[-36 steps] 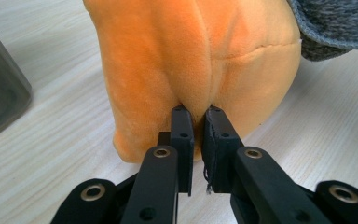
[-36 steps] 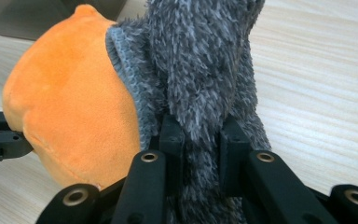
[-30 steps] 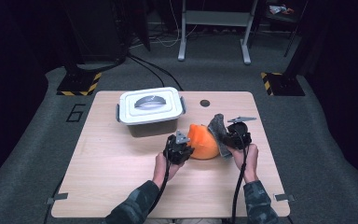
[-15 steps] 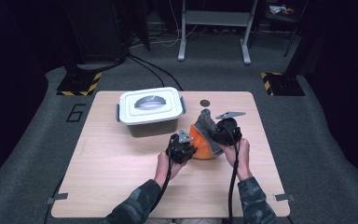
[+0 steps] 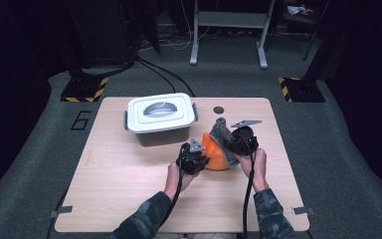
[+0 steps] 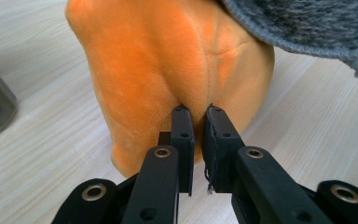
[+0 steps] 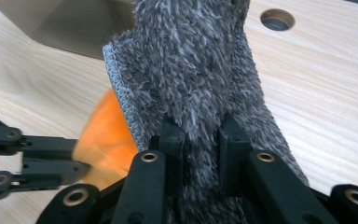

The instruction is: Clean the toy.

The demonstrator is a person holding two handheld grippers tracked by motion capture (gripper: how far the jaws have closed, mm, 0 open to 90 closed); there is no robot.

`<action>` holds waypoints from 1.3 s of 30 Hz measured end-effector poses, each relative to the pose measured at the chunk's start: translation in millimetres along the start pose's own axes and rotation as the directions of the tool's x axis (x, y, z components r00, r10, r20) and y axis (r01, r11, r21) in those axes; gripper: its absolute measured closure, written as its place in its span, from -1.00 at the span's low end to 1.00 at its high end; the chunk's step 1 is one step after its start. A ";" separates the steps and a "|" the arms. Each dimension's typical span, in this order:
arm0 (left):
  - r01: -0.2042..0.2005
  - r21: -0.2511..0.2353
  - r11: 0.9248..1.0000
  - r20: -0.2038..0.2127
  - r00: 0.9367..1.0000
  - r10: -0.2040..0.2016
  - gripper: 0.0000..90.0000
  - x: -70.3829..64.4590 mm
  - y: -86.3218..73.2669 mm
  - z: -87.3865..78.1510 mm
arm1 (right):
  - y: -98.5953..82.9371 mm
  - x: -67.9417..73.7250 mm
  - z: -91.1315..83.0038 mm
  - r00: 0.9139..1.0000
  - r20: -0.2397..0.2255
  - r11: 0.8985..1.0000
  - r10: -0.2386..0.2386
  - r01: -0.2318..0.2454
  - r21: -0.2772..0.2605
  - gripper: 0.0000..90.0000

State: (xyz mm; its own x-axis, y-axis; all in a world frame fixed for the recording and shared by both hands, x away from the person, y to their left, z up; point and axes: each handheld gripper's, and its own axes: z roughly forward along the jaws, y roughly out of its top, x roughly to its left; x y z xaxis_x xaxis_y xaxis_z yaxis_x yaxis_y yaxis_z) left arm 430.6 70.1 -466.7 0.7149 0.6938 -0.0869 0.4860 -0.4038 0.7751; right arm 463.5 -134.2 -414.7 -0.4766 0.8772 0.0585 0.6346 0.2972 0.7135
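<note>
camouflage sleeves (image 5: 268, 214) — black, screw-studded tools

Numeral on the dark grey carpeted floor (image 5: 40, 149), left of the light wooden table (image 5: 129, 199): "6" (image 5: 81, 120)
Other readable text, labels or brands: none legible

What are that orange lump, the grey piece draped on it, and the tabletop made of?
Orange lump: apparently plush fabric, with matte short nap and a stitched seam. Grey piece: seemingly shaggy fleece, long fibres over a knitted edge. Table: pale wood-grain, likely laminate.
</note>
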 end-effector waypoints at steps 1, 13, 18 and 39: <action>0.002 0.002 1.000 0.000 1.000 -0.002 0.84 0.8 -0.6 0.4 | -3.2 -5.6 0.7 1.000 0.011 1.000 0.011 -0.011 0.005 0.68; 0.003 0.001 1.000 -0.004 1.000 -0.003 0.84 0.7 -1.3 1.4 | -25.5 -34.0 11.5 0.993 0.061 0.992 0.105 -0.108 0.063 0.67; 0.004 -0.004 1.000 -0.008 1.000 -0.004 0.84 1.2 -2.5 1.8 | -39.3 -42.8 24.2 0.986 0.079 0.980 0.150 -0.158 0.119 0.67; 0.013 -0.002 1.000 -0.011 1.000 -0.013 0.82 3.1 -3.0 1.0 | -2.4 -10.8 -23.5 1.000 -0.001 0.999 0.028 -0.028 -0.034 0.67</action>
State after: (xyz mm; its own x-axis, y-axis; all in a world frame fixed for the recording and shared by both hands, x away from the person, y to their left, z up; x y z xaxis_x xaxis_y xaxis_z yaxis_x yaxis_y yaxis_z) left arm 431.9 72.8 -469.9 0.7032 0.7053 -0.0898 0.4940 -0.3939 0.7751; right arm 452.8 -153.2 -400.6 -0.4594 0.8847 0.0796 0.6264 0.2591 0.7352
